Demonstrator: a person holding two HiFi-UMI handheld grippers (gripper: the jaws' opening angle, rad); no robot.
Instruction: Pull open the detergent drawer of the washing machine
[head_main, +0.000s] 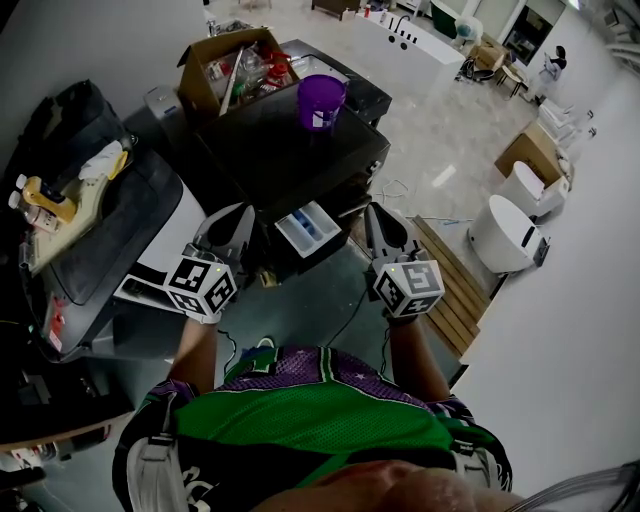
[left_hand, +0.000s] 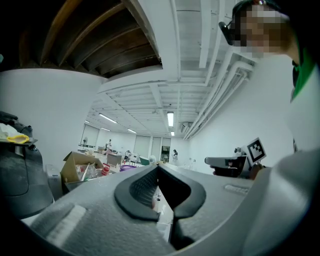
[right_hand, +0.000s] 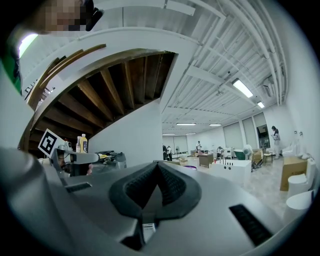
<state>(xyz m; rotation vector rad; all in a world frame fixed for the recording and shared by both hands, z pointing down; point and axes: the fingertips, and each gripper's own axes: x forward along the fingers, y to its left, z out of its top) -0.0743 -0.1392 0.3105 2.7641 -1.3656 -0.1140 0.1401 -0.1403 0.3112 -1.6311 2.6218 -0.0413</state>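
Both tools are clenched with nothing in them: the left gripper (head_main: 238, 222) shows its jaw tips meeting on empty air in its own view, and the right gripper (head_main: 380, 222) is pinched fully together, also bare. They point level at the front of the dark washing machine (head_main: 290, 150), one on each side of the detergent drawer (head_main: 307, 229), which already stands out from the front with its white and blue compartments exposed; neither gripper appears to touch it. The main risk, as I judge it, is a sideways knock: the drawer juts out between the two tools, so a careless swing of either hand could strike its side and strain or jam its runners. If more travel is wanted, closed jaws cannot take hold of the front lip, and hooking it with the tips could slip off. A hard tug might pull the drawer right out of its slot, or jolt the machine enough to upset the purple cup (head_main: 321, 101) standing on its top near the cardboard box (head_main: 228, 62)
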